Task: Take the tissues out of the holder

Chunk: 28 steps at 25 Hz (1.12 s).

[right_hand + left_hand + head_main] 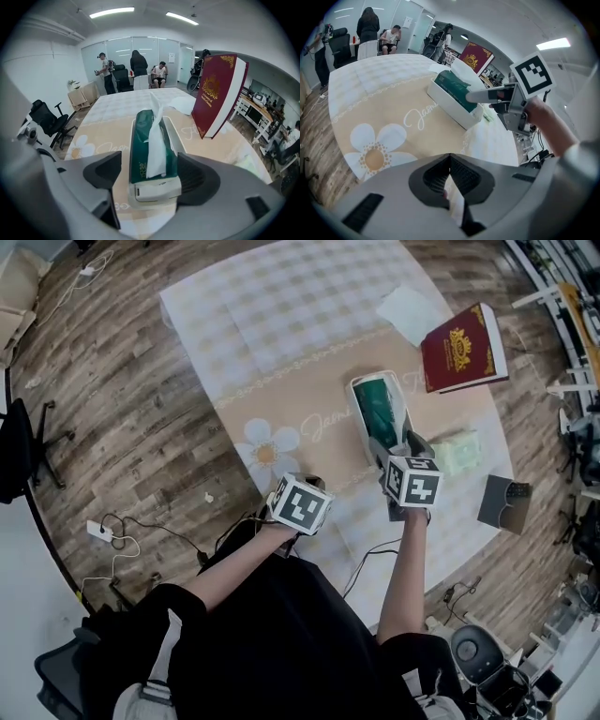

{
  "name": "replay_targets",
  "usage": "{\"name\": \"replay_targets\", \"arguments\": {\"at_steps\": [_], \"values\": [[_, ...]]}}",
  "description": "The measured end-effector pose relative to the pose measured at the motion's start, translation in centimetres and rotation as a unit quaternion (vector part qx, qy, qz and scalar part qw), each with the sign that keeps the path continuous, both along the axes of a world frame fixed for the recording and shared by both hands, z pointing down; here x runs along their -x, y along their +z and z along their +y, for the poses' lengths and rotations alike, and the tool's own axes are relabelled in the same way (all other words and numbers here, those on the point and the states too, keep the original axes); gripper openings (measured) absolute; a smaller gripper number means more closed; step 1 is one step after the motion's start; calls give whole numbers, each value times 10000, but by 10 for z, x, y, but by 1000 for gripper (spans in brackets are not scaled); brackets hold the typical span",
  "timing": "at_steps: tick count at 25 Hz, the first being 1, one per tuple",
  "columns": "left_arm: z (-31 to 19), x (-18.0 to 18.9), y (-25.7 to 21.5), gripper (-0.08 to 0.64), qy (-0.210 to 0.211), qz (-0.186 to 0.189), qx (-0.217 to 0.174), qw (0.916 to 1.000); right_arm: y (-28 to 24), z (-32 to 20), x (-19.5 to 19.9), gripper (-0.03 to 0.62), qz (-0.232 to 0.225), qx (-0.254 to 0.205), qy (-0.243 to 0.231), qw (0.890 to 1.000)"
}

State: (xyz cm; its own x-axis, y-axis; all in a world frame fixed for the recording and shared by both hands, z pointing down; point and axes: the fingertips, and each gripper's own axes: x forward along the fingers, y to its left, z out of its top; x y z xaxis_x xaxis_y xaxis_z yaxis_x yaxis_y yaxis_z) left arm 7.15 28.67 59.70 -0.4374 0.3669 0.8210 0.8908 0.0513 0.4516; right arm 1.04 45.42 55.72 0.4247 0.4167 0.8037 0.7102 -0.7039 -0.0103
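Right gripper (150,172) spread, tissue holder (157,191) between jaws

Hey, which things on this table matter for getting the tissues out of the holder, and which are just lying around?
For the job: white holder, green tissue pack inside it, right gripper, fingers open either side of the holder.
Lying about: red book, white sheet, pale green packet, grey box.

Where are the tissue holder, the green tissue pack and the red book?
tissue holder (154,190): right gripper view, on its white near end wall.
green tissue pack (139,147): right gripper view, on its green top.
red book (217,93): right gripper view, on its front cover.
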Motion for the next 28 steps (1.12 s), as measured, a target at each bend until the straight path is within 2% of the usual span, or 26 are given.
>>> {"name": "replay_targets", "arguments": {"at_steps": [8,18,28], "values": [[3,-19,11,8,-208,-11,-101,9997,23,23,-13,367,-412,-71,-265,9988],[3,-34,11,8,-439,18,-125,9990,27,31,-15,363,-233,-389,-104,9989],[4,-41,11,9,-503,70,-107,9987,34,29,-18,273,-399,-404,-336,9978]]}}
